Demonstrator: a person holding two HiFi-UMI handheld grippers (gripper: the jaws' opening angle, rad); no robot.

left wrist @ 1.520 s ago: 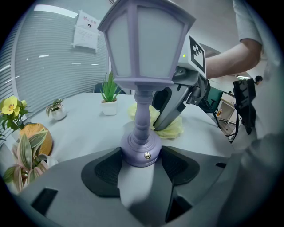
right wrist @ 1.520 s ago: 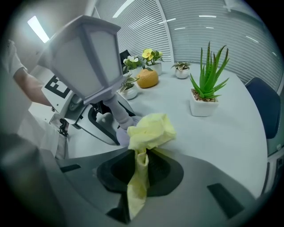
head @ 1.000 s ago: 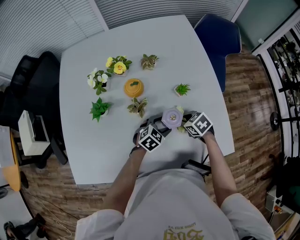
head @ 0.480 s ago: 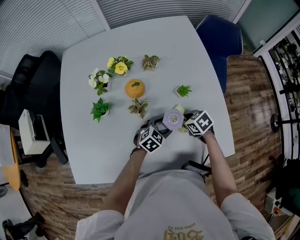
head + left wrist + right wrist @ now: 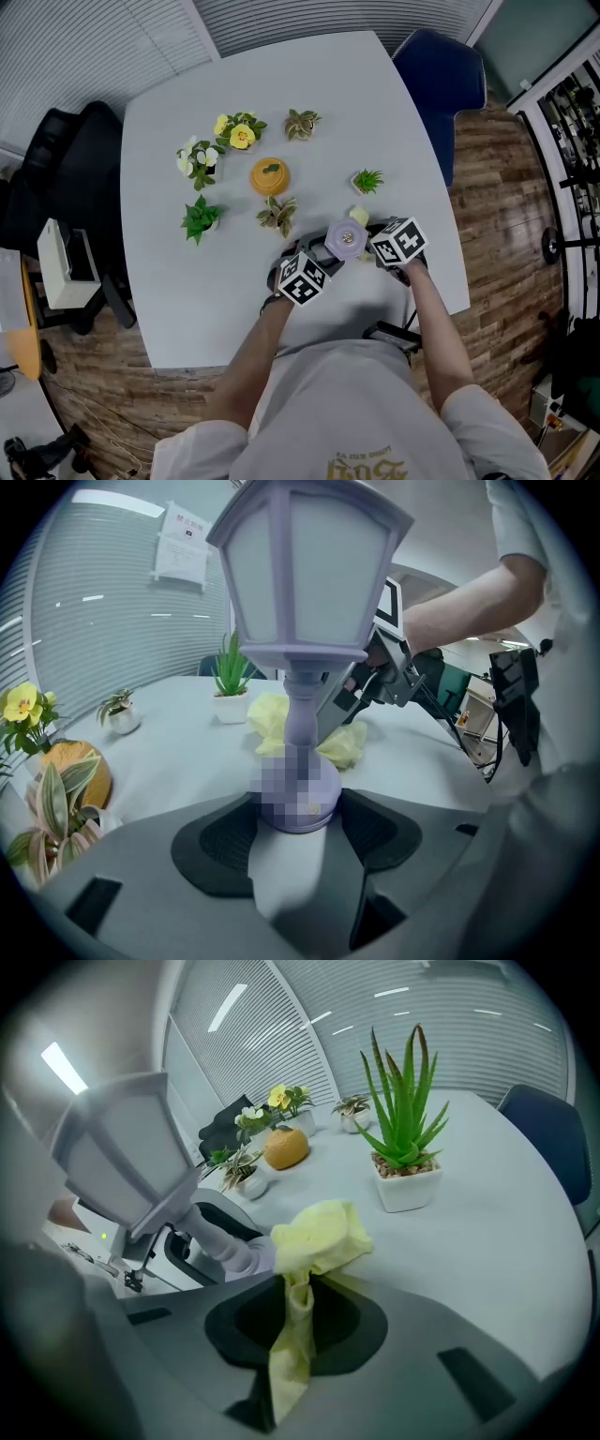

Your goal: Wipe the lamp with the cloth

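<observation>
A lavender lantern-shaped lamp (image 5: 346,238) stands upright near the front of the white table (image 5: 281,84). My left gripper (image 5: 319,265) is shut on its round base (image 5: 298,803), with the lantern head (image 5: 305,569) towering above the jaws. My right gripper (image 5: 375,236) is shut on a yellow cloth (image 5: 319,1237). One strip of the cloth is pinched between the jaws. Its bunched end lies against the right side of the lamp's base (image 5: 234,1255), low beside the stem. In the left gripper view the cloth (image 5: 342,742) shows behind the stem.
Small potted plants stand beyond the lamp: an aloe (image 5: 366,180) closest to it, a striped-leaf plant (image 5: 277,214), an orange pot (image 5: 270,175) and yellow flowers (image 5: 239,131). A blue chair (image 5: 436,75) is at the table's far right, a black chair (image 5: 56,178) at the left.
My right gripper has rolled slightly with the cloth still beside the lamp's base. The left gripper and the lamp have kept still.
</observation>
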